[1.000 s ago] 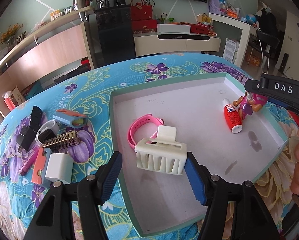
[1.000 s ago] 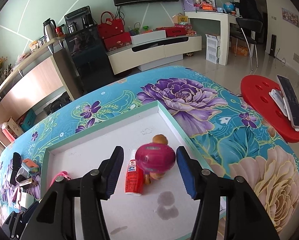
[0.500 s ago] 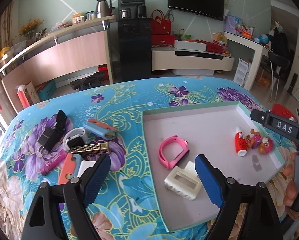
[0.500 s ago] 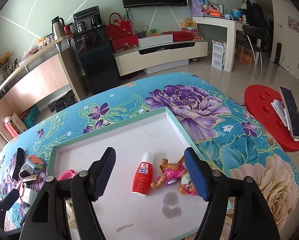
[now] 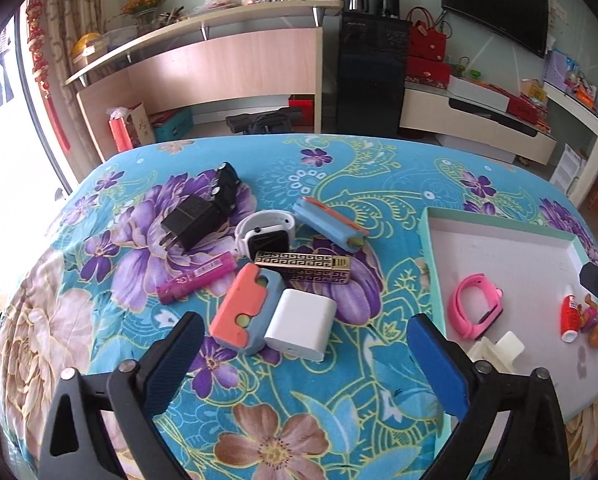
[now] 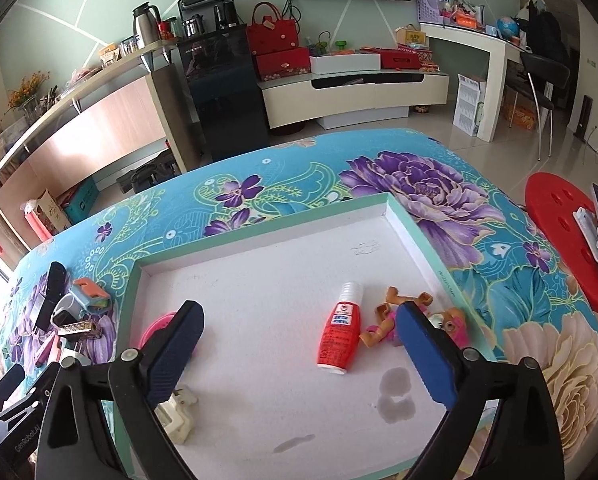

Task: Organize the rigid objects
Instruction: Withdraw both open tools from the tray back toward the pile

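A cluster of loose items is seen at frame centre on the floral counter (image 5: 339,168): white charger (image 5: 301,330), pink-blue case (image 5: 245,312), gold lighter (image 5: 303,266), smartwatch (image 5: 265,234). The left gripper (image 5: 303,354) is held wide and empty before them. The tray (image 6: 419,236) holds a pink band (image 5: 475,306), glue bottle (image 6: 339,334) and toy figure (image 6: 387,320) (partly hidden); the right gripper (image 6: 299,342) is spread wide above it.

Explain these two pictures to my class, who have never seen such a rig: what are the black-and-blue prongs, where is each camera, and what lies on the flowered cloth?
No robot: a person holds two hand grippers, each with a camera looking along its blue fingers. The left gripper is open and empty over loose items: a white charger, a black plug, a white watch. The right gripper is open and empty over the tray, which holds a red bottle, a toy figure, a pink band and a white clip.
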A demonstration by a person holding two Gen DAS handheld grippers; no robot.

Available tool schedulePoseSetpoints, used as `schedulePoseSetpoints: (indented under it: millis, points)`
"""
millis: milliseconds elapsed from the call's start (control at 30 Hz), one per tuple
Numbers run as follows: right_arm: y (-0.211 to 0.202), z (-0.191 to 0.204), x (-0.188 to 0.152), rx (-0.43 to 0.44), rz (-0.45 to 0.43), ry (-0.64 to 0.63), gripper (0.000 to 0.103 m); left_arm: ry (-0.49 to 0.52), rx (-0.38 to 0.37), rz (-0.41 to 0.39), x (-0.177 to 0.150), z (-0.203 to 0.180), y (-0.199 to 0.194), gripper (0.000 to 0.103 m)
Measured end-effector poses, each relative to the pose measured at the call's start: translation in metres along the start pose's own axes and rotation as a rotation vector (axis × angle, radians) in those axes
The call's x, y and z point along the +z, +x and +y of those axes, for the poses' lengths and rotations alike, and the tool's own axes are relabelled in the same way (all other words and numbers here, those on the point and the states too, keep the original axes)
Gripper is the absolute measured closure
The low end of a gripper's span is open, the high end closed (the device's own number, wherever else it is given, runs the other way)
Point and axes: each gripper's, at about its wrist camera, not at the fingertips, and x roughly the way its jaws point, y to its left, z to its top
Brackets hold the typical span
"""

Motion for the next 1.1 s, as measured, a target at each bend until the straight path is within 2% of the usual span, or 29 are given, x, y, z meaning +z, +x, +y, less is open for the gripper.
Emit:
schedulePoseSetpoints:
  millis: [300,567,700,900,1100]
  points:
    - [0.004,0.055,-0.007,0.109,0.021,-0.099,0.006,-0.083,0.114,0.009,0.004,0.039,0.003,0.0]
    - [0.011,0.103,-0.015,0.184,0.037,-0.209,0.006,-0.118,0.174,-0.003,0.021,0.07,-0.008,0.0]
    - [0.015,0.117,-0.018,0.21,0.047,-0.233,0.006,-0.123,0.181,0.008,0.031,0.081,-0.007,0.0]
    - [0.018,0.129,-0.02,0.286,0.056,-0.188,0.006,-0.116,0.19,0.026,0.041,0.09,0.001,0.0]
    - [0.017,0.154,-0.028,0.329,0.057,-0.217,0.006,-0.145,0.177,0.05,0.034,0.105,0.011,0.0]
